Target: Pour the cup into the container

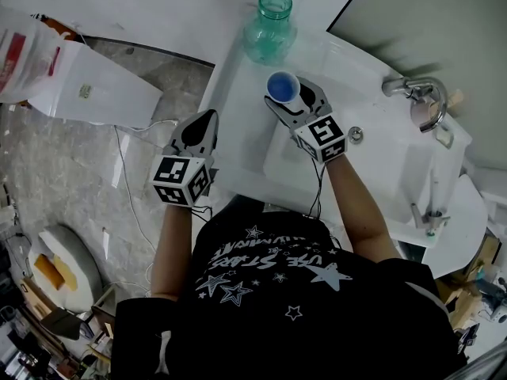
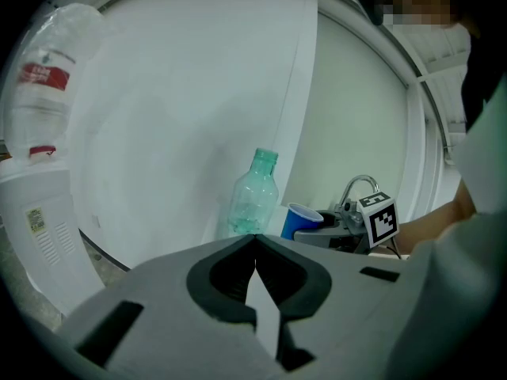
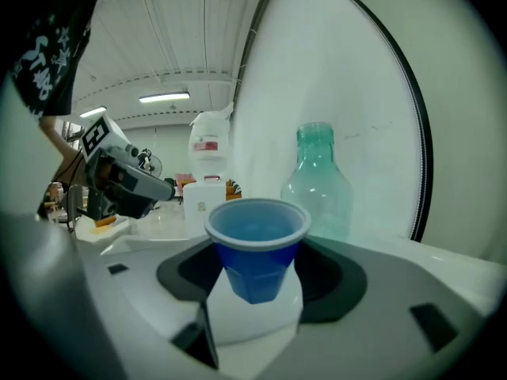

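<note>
A blue plastic cup [image 1: 283, 85] [image 3: 256, 248] stands upright between the jaws of my right gripper [image 1: 290, 95] [image 3: 261, 274], whose pads press on its sides; the cup [image 2: 299, 218] also shows in the left gripper view. Just beyond it, at the counter's far corner, stands a pale green clear bottle [image 1: 271, 28] [image 3: 317, 187] [image 2: 254, 196] with an open mouth. My left gripper [image 1: 207, 120] [image 2: 254, 241] hangs off the counter's left edge, its jaws shut tip to tip with nothing between them. What the cup holds cannot be told.
A white sink counter [image 1: 238, 109] carries a basin and a chrome faucet [image 1: 421, 95] on the right. On the floor to the left stand a white box [image 1: 95, 89] and a clear bag [image 1: 20, 54]; a cable [image 1: 127, 180] runs along the floor.
</note>
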